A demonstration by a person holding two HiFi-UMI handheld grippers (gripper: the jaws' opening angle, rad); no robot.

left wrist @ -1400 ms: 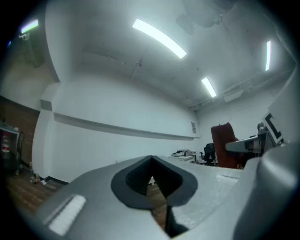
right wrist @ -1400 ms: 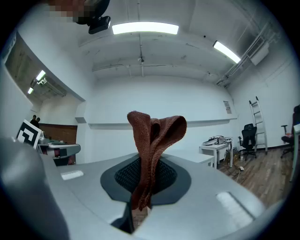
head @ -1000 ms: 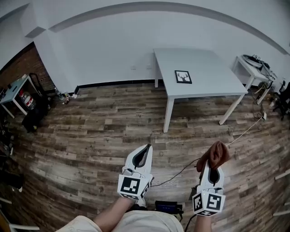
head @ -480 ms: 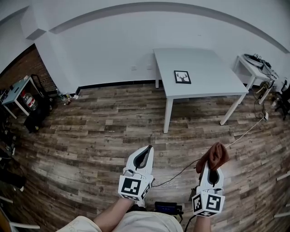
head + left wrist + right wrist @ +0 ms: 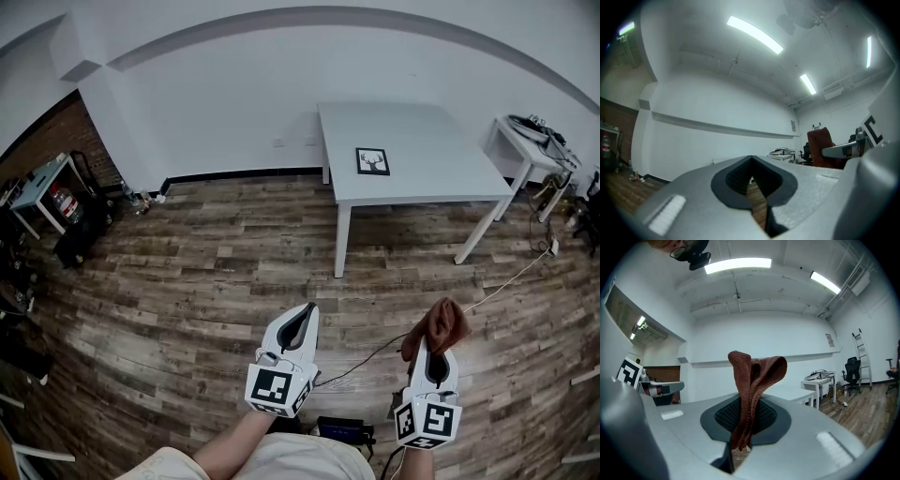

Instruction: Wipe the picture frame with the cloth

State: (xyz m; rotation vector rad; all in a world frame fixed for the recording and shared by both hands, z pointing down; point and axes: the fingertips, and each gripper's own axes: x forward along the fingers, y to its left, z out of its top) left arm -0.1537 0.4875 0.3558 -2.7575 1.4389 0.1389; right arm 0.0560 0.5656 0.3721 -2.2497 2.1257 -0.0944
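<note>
A small black picture frame with a white deer print lies flat on the white table far ahead. My right gripper is shut on a reddish-brown cloth that bunches up above its tips; the cloth stands pinched between the jaws in the right gripper view. My left gripper is shut with nothing in it, held at the same height over the wood floor. Both grippers are well short of the table.
A cable runs across the wood floor under the grippers. A second white table with gear stands at the right wall. A small table and dark equipment stand at the left by a brick wall.
The whole view has shifted slightly; the table and frame sit a little further left and lower. Both grippers keep their pose and the cloth stays held.
</note>
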